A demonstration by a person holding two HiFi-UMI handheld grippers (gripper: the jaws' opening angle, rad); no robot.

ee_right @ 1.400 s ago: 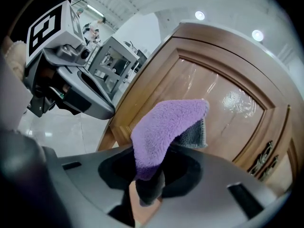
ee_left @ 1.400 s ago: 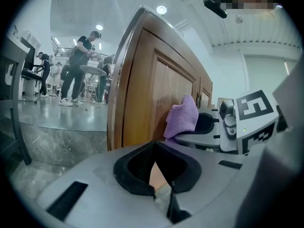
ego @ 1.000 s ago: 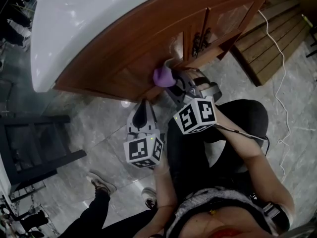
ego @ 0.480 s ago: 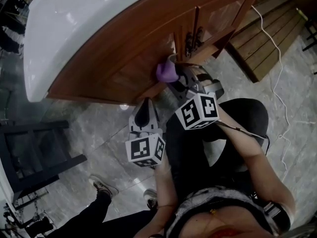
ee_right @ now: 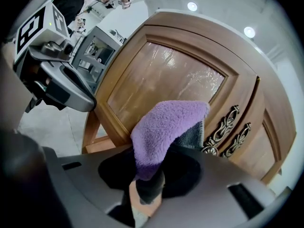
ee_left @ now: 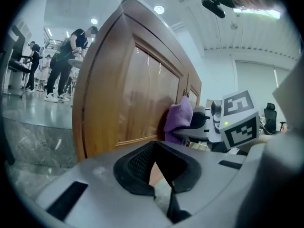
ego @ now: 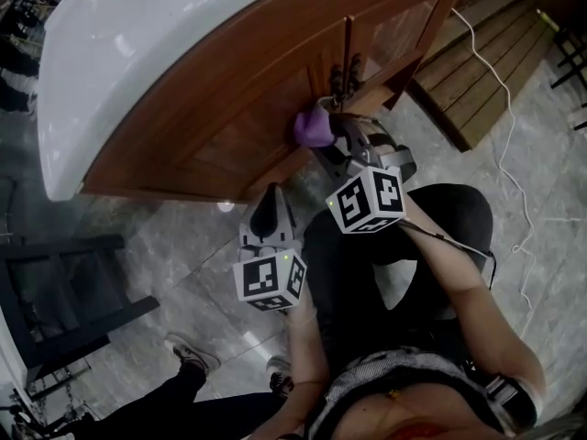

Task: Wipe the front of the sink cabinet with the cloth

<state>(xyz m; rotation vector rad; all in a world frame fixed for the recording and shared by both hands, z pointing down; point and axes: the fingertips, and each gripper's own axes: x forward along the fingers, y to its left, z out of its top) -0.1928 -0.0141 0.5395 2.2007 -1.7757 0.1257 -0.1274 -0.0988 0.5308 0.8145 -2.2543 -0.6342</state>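
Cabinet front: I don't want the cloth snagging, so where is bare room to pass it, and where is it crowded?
Free: the glossy door panel left of the cloth, bordered by its raised wooden frame. Crowded: the ornate metal handles at the door seam, just right of the cloth held in the right tongs.

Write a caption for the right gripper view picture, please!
Right gripper presses a fluffy purple cloth against the brown wooden cabinet door, beside its ornate metal handles.

L gripper [ego: 267, 198]: grey shell, black jaws, L cube [ego: 268, 280] white w/ black square markers, green LED lit. R gripper [ego: 326, 137]: same grey build, R cube [ego: 367, 200], thin cable [ego: 451, 244]. Black trousers [ego: 440, 218], grey patterned top [ego: 390, 374].
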